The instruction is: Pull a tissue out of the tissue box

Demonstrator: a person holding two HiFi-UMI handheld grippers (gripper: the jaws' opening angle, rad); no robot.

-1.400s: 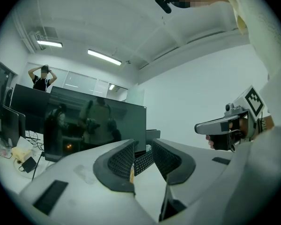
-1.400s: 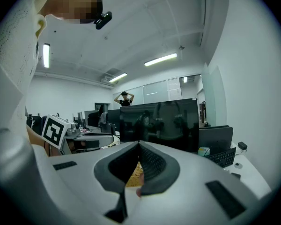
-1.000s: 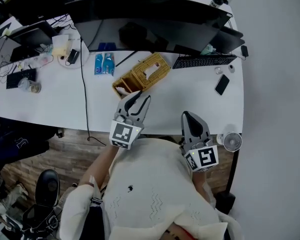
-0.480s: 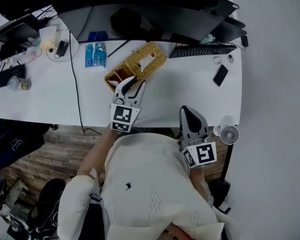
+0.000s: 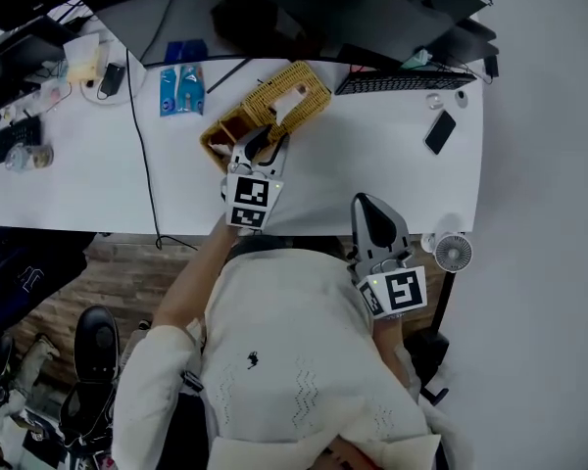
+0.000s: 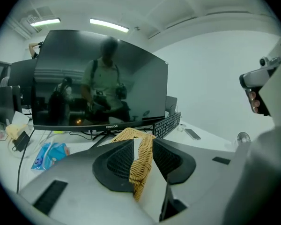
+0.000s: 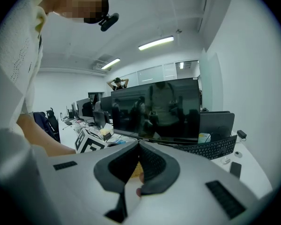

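Head view showed the wicker tissue box (image 5: 292,106) lying slantwise on the white desk (image 5: 372,169), with a white tissue (image 5: 292,93) poking out of the slot in its top. My left gripper (image 5: 265,141) hung at the box's near end, pointing along it toward the slot. Its jaws had just been opening and stood wide, with nothing pressed between the pads. In the left gripper view the weave of the box showed through the gap, beyond the tips rather than in them. My right gripper (image 5: 367,204) was well off to the right of the box, its jaws closed together on nothing. As I judged it, the step in hand was the approach to the tissue, and none of the pull was done. To do it well I would need to carry the open jaws past the box's near rim to the slot, above the weave so they didn't snag, and close only on the raised fold of tissue. Then a slow, steady pull upward — a light box like this might lift with the tissue, so my right gripper might have to hold it down.
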